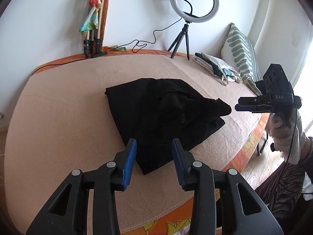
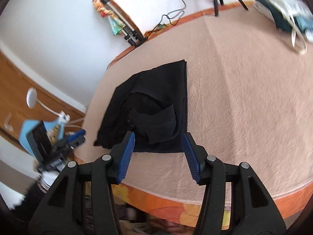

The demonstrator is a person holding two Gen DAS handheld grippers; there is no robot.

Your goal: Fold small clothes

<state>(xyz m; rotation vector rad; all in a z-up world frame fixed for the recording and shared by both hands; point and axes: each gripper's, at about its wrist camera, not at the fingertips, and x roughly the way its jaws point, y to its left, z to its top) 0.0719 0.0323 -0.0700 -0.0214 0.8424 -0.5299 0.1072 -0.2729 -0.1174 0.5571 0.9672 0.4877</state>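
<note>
A black garment (image 1: pixel 160 117) lies partly folded on the beige blanket (image 1: pixel 68 107), with a loose flap bunched on top toward the right. My left gripper (image 1: pixel 154 145) is open and empty, just above the garment's near edge. My right gripper (image 1: pixel 237 105) shows from the side at the right, just off the flap's tip. In the right wrist view the garment (image 2: pixel 156 101) lies ahead, and my right gripper (image 2: pixel 158 139) is open and empty over its near edge. The left gripper (image 2: pixel 78 137) shows blurred at the left.
A ring light on a tripod (image 1: pixel 193 4) stands at the back of the bed. Folded tripods (image 1: pixel 93 39) lean on the wall. Folded cloths and a tote bag (image 1: pixel 215 66) and a striped pillow (image 1: pixel 240 52) lie at the back right. The bed's orange edge (image 2: pixel 215 205) is near.
</note>
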